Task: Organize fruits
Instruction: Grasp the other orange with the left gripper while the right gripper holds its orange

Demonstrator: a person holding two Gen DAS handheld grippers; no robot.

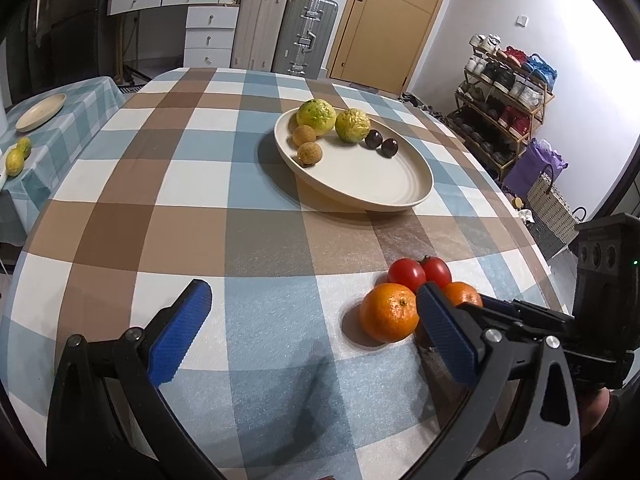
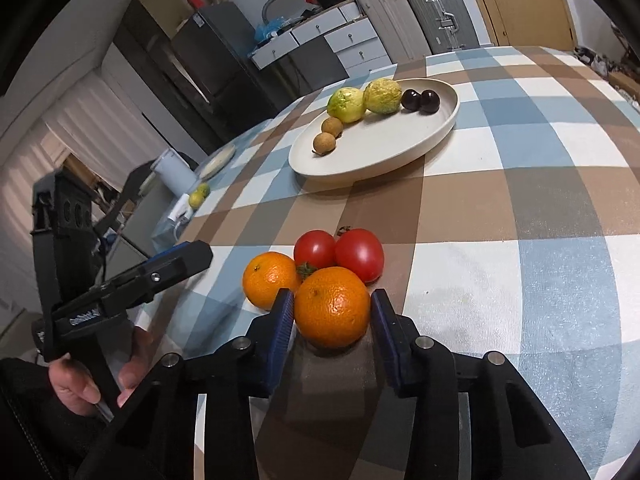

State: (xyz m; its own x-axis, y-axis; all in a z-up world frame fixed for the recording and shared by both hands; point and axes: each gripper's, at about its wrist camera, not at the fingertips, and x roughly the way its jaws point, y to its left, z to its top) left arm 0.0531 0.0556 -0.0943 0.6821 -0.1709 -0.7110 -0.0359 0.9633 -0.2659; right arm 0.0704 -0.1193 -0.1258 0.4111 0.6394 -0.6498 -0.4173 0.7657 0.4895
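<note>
The right claw (image 2: 331, 312) grips across the widest part of the near orange (image 2: 332, 307), a light, firm, smooth-skinned fruit touching the tomatoes (image 2: 340, 254) on the counter (image 2: 520, 200); the left claw (image 1: 312, 332) gapes empty.

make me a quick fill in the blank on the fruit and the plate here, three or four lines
1. The plate holds ___ pieces of fruit.
2. The right gripper has its jaws on either side of an ___.
3. The two tomatoes sit on the ___, not on the plate.
4. The left gripper has its jaws wide apart with ___ between them.

Missing words: six; orange; tablecloth; nothing
</note>
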